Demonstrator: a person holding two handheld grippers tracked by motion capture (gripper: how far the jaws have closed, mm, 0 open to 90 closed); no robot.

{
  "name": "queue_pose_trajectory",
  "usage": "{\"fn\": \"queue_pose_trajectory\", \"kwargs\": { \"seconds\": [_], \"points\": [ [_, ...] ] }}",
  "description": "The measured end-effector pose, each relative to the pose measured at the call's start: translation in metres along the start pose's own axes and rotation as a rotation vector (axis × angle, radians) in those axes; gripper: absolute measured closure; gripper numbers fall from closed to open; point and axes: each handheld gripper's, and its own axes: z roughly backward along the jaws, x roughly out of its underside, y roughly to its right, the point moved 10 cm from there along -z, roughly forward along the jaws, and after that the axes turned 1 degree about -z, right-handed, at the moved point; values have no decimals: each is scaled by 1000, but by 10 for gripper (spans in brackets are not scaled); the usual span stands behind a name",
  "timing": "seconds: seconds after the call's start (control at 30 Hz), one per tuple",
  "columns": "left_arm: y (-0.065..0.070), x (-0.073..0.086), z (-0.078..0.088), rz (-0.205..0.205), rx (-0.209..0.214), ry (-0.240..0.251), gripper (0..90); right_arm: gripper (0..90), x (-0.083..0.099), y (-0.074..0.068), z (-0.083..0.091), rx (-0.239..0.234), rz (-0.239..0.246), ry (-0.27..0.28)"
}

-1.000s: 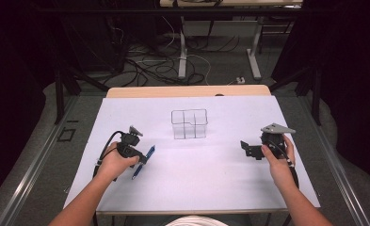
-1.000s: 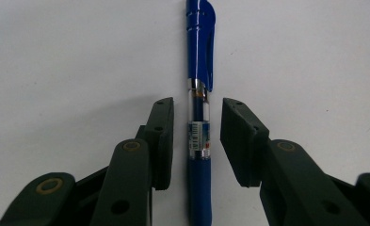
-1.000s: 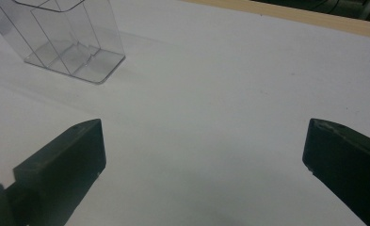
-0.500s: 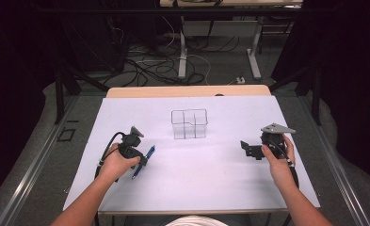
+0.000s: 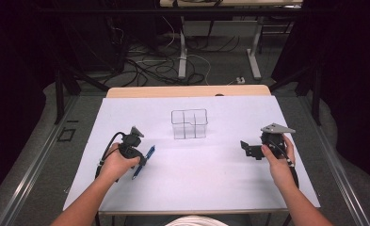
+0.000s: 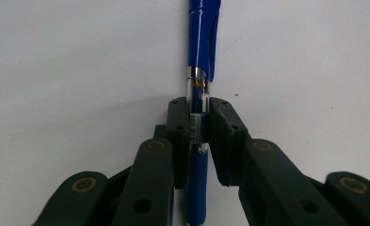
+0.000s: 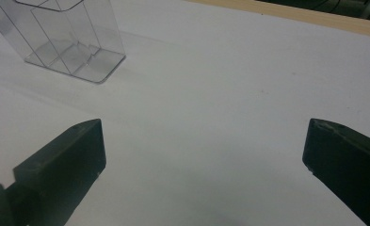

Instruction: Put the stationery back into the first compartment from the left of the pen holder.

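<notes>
Left gripper (image 6: 197, 141) clamps the blue pen (image 6: 199, 70) on the table; right gripper (image 7: 204, 165) gapes empty; clear organizer (image 5: 189, 124) apparently unfilled.

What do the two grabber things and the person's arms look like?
Both grippers are black. The left gripper has chunky jointed jaws with brass-coloured pins, and a black cable loops from it. The right gripper wears a grey three-cornered plate on top and has blocky, flat-ended jaws. The forearms are bare, with no sleeves in sight.
</notes>
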Motion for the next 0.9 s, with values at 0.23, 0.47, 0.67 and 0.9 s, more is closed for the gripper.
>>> {"fn": "queue_pose_trajectory", "kwargs": {
  "seconds": [0.23, 0.47, 0.67, 0.9],
  "points": [
    [0, 0, 0, -7, -3, -3, 790, 0, 0, 0, 0, 0, 5, 0],
    [1, -3, 7, -32, -11, 13, 791, 0, 0, 1, 0, 3, 9, 2],
    [4, -7, 18, -45, -13, 33, 791, 0, 0, 1, 0, 3, 5, 0],
    [3, -10, 23, -78, -24, 71, 790, 0, 0, 1, 0, 3, 5, -1]
  ]
}}
